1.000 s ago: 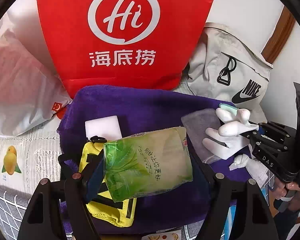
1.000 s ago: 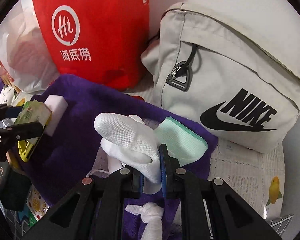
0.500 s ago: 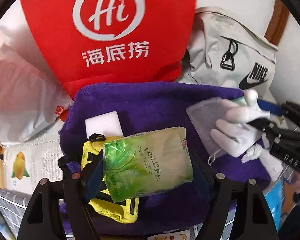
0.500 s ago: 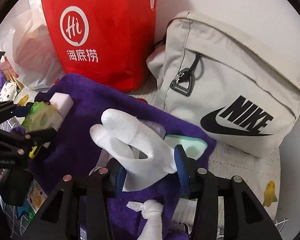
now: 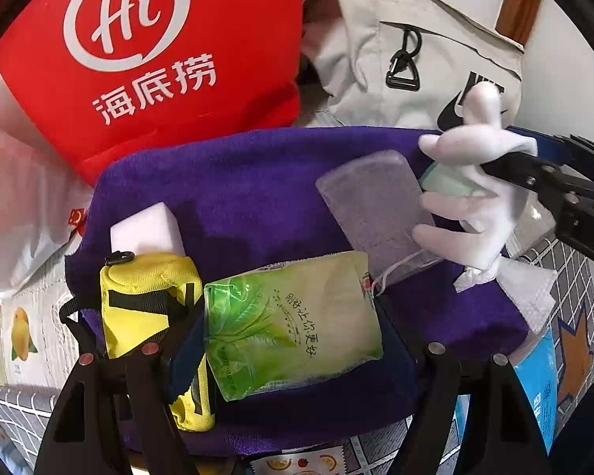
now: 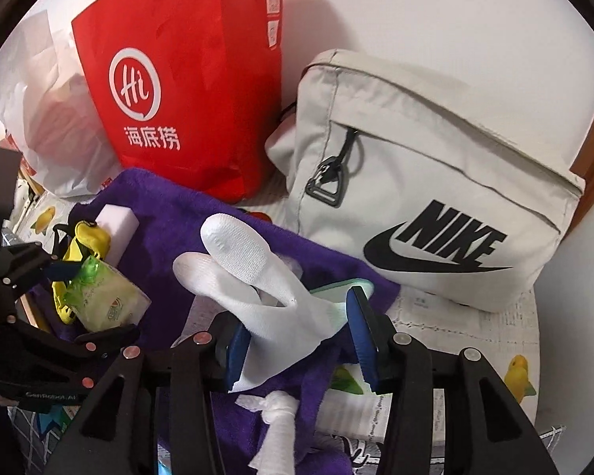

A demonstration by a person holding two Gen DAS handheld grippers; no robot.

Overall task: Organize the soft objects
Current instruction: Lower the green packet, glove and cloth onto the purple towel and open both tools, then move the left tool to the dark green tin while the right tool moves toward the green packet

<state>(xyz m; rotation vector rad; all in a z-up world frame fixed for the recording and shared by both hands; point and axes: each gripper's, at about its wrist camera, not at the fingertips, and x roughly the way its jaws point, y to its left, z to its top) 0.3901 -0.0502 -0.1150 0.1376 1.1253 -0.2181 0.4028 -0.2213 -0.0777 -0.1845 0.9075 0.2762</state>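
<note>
- Landmark: the purple towel, spread in front of the red bag and the Nike bag. All places below refer to it.
- Right gripper: jaws spread wide. The white glove lies loose between the blue pads, its cuff against the left pad and clear of the right one. Nothing is pinched.
- Glove location: over the towel's right part, draped partly on a mint cloth and beside a grey cloth.
- Left gripper: jaws spread to either side of the green pack, near the towel's front edge. Whether the pads press the pack cannot be told.
- A yellow pouch lies just left of the pack, with a white sponge behind it on the towel.
- Step in hand, as judged: set the glove down on the towel's right part.
- Withdraw the right gripper straight back along its fingers. A sideways pull likely drags the cuff with the left pad.
- Check that the glove does not cling to the pad. Knit fabric snags easily.
- Avoid the knotted white tissue at the towel's front right during the retreat.
- Keep the left gripper level. The pack is slick and may slide.
</note>
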